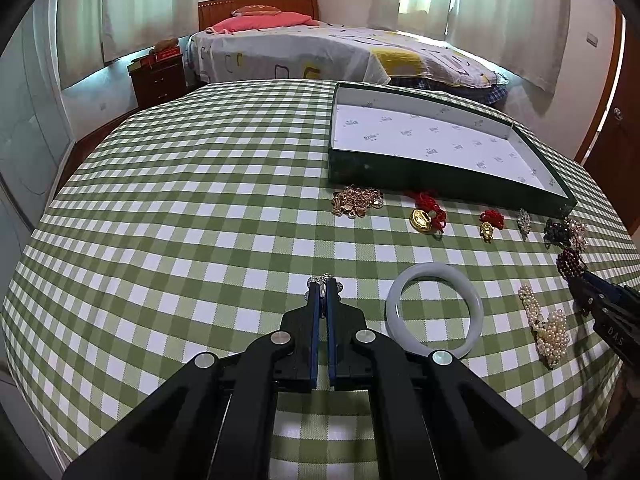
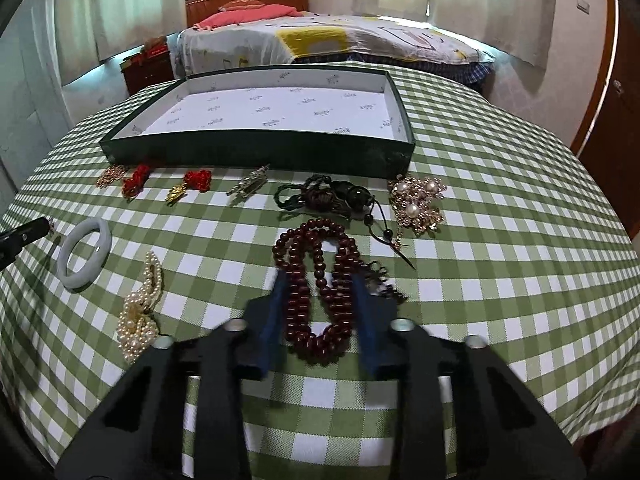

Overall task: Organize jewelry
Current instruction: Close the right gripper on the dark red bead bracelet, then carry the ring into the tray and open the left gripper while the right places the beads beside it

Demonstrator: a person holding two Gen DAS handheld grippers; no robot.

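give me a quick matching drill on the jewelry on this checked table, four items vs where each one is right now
Items:
1. dark red bead necklace
2. white bangle
3. small silver piece
4. green box

Places:
A. nothing inside it, at the far side of the table
B. pinched in the shut left tool
C. lying flat just right of the left tool
D. between the fingers of the right tool

Pairs: 1-D, 2-C, 3-B, 4-A
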